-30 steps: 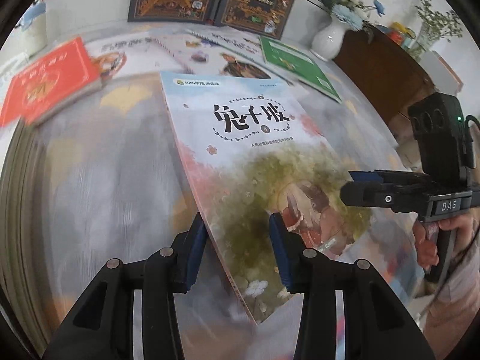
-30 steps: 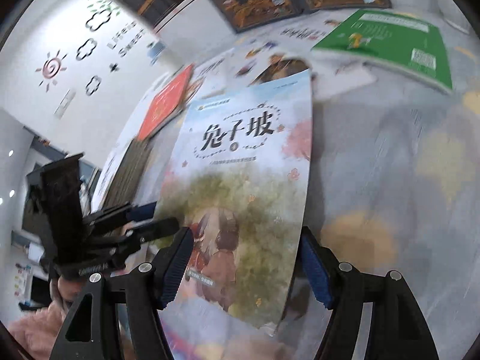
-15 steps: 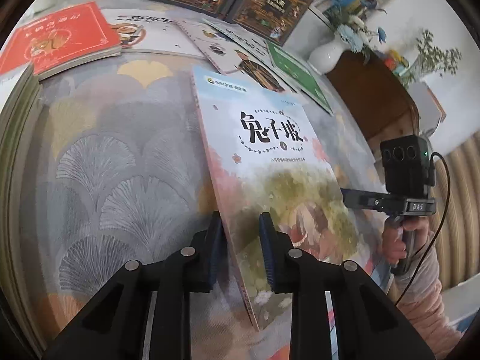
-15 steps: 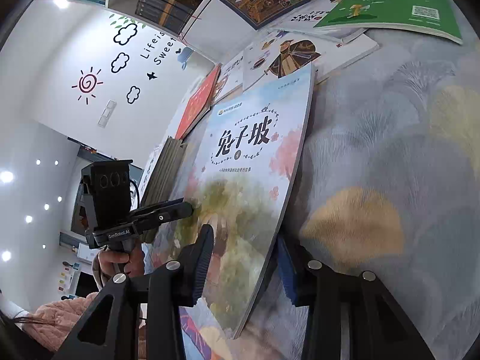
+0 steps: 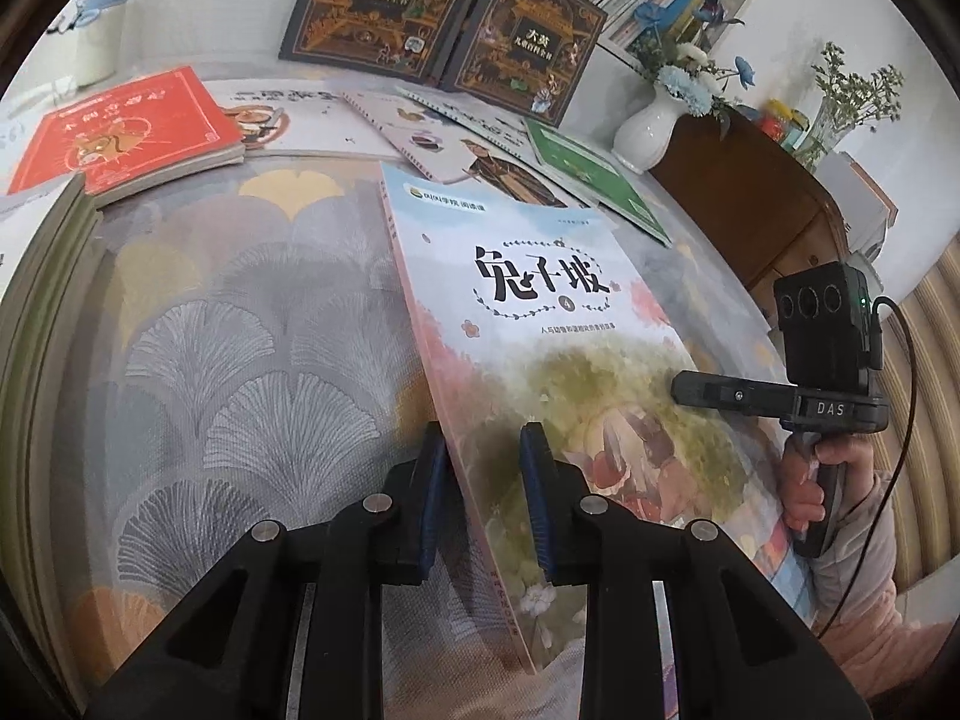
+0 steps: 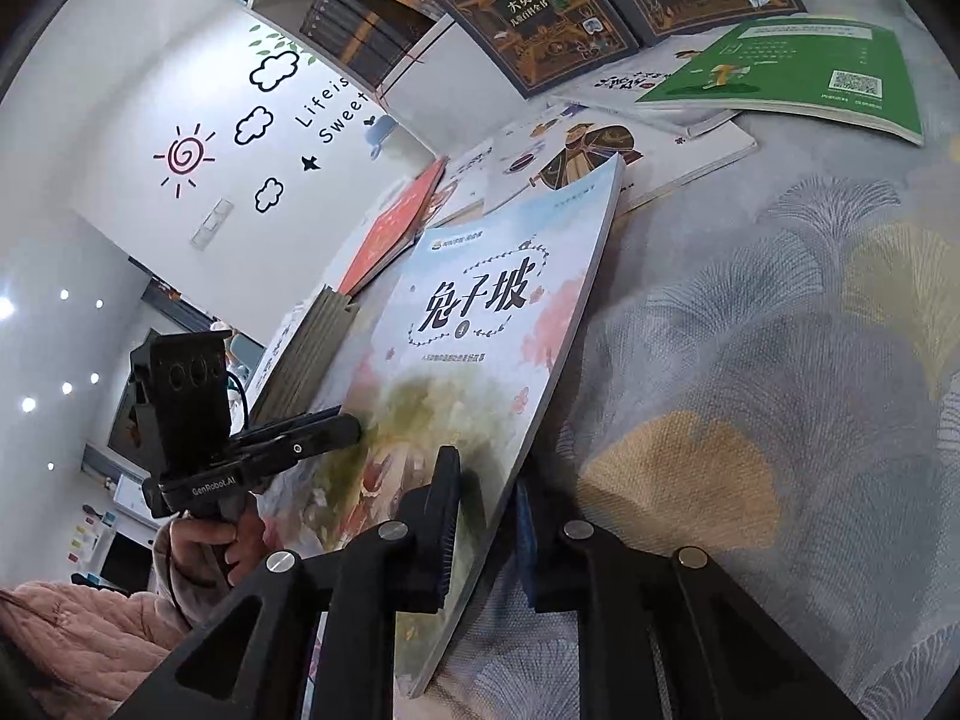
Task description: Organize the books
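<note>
Thin glossy rect. paperback (image 5: 558, 324) – pinched both edges – patterned cloth (image 5: 240, 324).

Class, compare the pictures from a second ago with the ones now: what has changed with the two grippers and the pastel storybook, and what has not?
Both grippers closed. The left gripper shut on the storybook at its spine edge; the right gripper shut on its opposite edge. Before, their fingers stood apart around those edges. The red book, green book and two dark books stayed put.

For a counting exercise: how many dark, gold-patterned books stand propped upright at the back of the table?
2: the left dark book leans against the wall, and the right dark book stands touching beside it, before the shelf. Others may be hidden.
</note>
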Action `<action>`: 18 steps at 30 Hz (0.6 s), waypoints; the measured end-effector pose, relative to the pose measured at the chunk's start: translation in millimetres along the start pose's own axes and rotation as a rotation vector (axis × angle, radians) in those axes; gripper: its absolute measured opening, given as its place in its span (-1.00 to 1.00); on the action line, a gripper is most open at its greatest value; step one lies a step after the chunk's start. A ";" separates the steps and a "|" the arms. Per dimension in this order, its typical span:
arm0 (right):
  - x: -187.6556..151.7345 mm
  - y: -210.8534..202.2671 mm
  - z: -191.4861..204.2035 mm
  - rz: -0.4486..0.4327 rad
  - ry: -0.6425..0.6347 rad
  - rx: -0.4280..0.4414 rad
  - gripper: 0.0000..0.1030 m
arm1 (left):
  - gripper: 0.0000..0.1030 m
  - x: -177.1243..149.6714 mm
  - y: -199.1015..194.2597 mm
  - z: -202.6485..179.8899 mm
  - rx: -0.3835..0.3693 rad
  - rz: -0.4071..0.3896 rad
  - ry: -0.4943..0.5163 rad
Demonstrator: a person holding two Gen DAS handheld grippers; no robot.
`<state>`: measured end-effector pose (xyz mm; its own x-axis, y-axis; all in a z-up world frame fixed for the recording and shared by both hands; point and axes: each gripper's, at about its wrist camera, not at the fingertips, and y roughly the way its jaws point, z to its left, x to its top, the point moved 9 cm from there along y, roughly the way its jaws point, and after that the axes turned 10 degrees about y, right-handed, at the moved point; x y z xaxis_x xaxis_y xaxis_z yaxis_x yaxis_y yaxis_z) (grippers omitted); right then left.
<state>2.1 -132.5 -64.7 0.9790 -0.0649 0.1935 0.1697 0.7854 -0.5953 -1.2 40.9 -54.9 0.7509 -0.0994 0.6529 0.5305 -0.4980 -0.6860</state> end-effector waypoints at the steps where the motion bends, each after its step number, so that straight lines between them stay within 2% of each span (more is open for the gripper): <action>1: -0.1 -0.1 0.1 0.000 0.001 0.001 -0.71 | -0.50 0.1 -0.1 -1.1 0.007 -0.005 0.006; 18: 3.4 -1.9 -2.2 0.000 0.010 0.020 -0.70 | -0.47 0.4 -2.0 -4.5 0.035 -0.026 0.029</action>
<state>5.4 -135.6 -64.6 0.9801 -0.0709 0.1853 0.1673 0.7975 -0.5797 -3.7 38.0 -51.8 0.7251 -0.1118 0.6795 0.5639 -0.4700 -0.6791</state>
